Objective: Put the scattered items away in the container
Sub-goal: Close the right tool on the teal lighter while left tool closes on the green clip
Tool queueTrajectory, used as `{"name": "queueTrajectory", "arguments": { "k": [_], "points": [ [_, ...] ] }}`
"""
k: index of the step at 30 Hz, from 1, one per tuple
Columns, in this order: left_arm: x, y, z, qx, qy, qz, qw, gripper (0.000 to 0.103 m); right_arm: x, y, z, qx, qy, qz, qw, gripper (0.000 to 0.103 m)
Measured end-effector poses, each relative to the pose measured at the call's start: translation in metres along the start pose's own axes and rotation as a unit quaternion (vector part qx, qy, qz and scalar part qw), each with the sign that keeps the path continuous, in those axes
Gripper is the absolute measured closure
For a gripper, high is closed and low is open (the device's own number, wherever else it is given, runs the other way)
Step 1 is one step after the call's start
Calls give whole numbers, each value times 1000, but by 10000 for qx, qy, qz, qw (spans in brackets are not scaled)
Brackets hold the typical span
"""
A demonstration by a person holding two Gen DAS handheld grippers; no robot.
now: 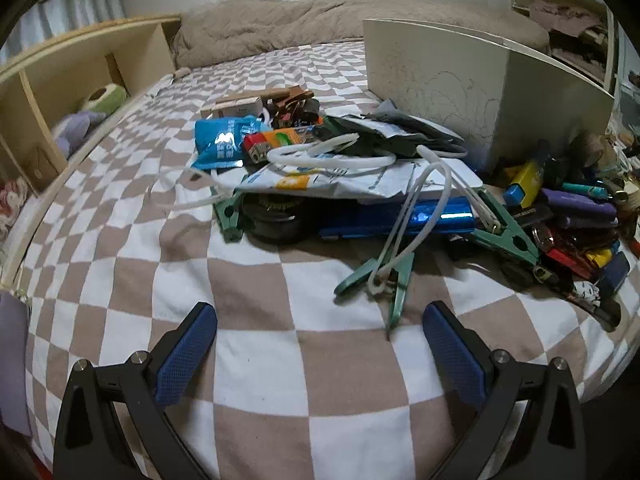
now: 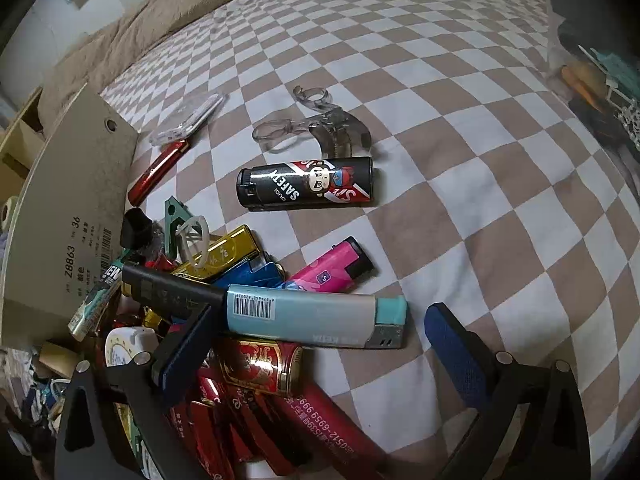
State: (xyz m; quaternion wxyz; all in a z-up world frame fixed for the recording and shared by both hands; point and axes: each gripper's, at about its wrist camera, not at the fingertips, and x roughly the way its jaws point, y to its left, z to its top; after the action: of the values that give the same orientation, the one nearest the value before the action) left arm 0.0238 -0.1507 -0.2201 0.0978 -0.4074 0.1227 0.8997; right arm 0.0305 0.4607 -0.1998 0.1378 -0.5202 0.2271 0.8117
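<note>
On a checked bedspread a heap of clutter lies ahead of my left gripper (image 1: 320, 320), which is open and empty above bare cloth. Nearest it is a green clip (image 1: 394, 280) with a white cord (image 1: 420, 200); behind are a blue packet (image 1: 220, 142) and a blue metallic box (image 1: 400, 216). A white cardboard box (image 1: 440, 84) stands behind the heap. My right gripper (image 2: 316, 320) is open around a pale blue lighter (image 2: 312, 316) that rests atop a pile of lighters. A black lighter (image 2: 306, 186) and a pink lighter (image 2: 332, 266) lie beyond.
A wooden shelf (image 1: 60, 80) runs along the bed's left side and a beige blanket (image 1: 300, 24) lies at the head. A clear plastic clip (image 2: 320, 120), a red tube (image 2: 158, 170) and a cardboard box wall (image 2: 72, 216) sit near the lighters.
</note>
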Motion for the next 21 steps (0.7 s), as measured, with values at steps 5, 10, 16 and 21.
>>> {"name": "queueTrajectory", "arguments": {
  "k": [5, 10, 16, 21],
  "points": [
    [-1, 1, 1, 97, -96, -165, 9998, 0, -3, -1, -10, 38, -385, 7, 9993, 4],
    [-2, -5, 7, 301, -96, -361, 9988, 12, -7, -13, -12, 341, -568, 150, 9977, 19],
    [-3, -20, 14, 565, -91, -549, 9968, 50, -8, -18, -10, 463, -617, 345, 9964, 19],
    [-6, -32, 17, 717, 99, -588, 9956, 73, -7, -14, -11, 180, -531, 231, 9982, 19]
  ]
}}
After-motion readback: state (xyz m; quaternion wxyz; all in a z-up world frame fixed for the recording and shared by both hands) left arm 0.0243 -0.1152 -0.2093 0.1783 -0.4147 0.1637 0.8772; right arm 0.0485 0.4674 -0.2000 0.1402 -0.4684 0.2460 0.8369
